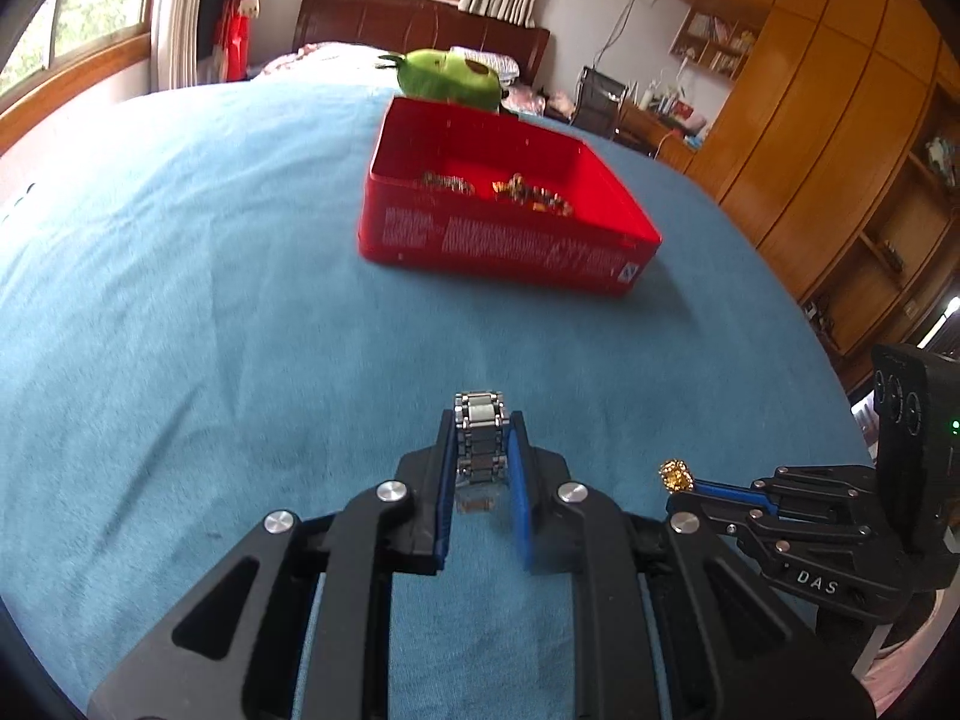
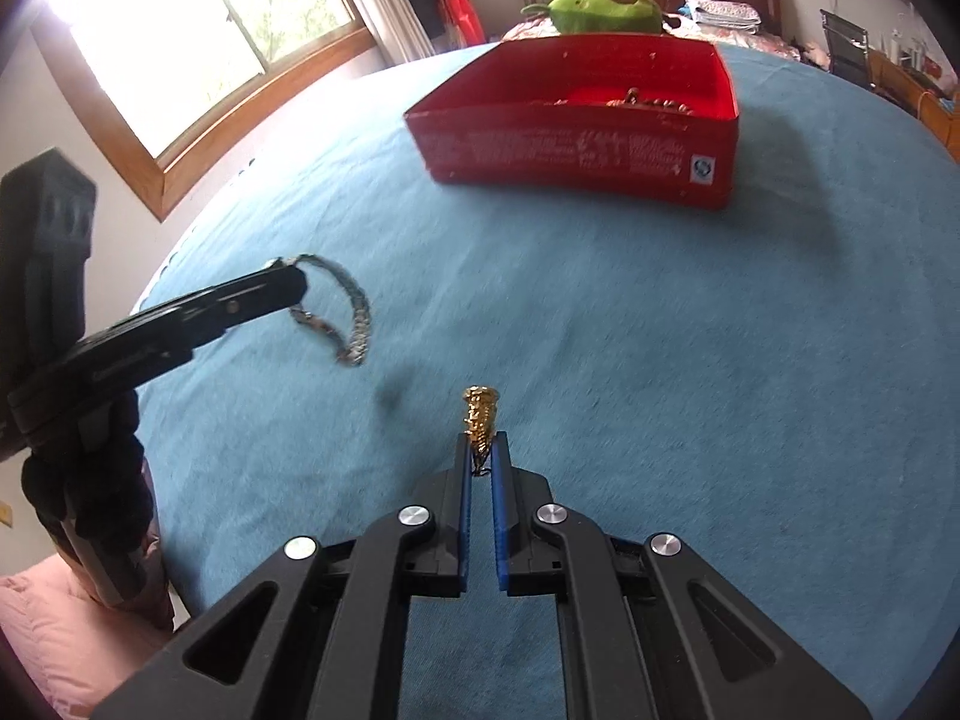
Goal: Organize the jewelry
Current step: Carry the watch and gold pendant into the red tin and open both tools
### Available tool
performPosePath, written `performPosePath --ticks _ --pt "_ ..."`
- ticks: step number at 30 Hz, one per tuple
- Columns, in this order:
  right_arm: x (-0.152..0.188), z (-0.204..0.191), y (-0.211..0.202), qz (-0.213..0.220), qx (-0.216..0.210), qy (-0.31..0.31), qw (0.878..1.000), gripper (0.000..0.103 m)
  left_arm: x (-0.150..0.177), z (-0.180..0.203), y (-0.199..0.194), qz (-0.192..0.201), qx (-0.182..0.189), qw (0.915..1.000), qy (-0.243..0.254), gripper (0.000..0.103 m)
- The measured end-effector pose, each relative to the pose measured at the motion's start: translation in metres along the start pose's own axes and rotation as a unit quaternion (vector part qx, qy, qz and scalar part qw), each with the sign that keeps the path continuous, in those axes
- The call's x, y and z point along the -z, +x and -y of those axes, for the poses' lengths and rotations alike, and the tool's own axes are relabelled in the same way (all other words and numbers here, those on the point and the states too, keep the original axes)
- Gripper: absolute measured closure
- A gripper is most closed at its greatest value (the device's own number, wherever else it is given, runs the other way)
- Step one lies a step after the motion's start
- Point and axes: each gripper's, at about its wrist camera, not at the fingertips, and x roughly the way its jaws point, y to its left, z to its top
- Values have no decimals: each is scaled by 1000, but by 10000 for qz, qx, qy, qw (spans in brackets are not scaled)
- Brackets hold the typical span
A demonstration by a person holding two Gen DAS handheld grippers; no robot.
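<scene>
1. Silver link bracelet [image 1: 480,441] sits pinched in the nearly closed left gripper [image 1: 482,433], above the blue cloth [image 1: 180,300];
2. right gripper [image 2: 483,443], almost shut, clamps a gold ornament [image 2: 480,411];
3. red box [image 1: 504,240] ahead holds jewelry pieces [image 1: 528,189].

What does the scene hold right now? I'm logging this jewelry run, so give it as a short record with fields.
surface: blue cloth
left gripper: shut on silver link bracelet, lifted off the cloth
right gripper: shut on gold jewelry piece
container: red box, open, beyond both grippers
box contents: several jewelry pieces already inside
behind box: green plush toy
still to do: both held pieces not yet in the box
</scene>
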Motion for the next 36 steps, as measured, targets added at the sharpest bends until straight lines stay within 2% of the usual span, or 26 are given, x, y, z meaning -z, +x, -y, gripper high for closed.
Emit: performPosePath --ticks 10,18,24,28,36 --pt "-54 12 -20 426 240 8 9988 97 -41 5 -16 305 -16 9994 182 89" --pt "-124 23 -27 767 379 39 9963 97 -109 12 -6 572 -29 9980 264 89" --pt "-176 44 4 747 484 183 9959 97 -164 14 32 704 -25 9973 214 89" --pt "-201 60 35 603 490 304 9965 97 -185 13 67 670 65 9975 198 88" --pt "-222 82 99 184 629 491 9966 97 -202 4 144 137 17 9998 158 88"
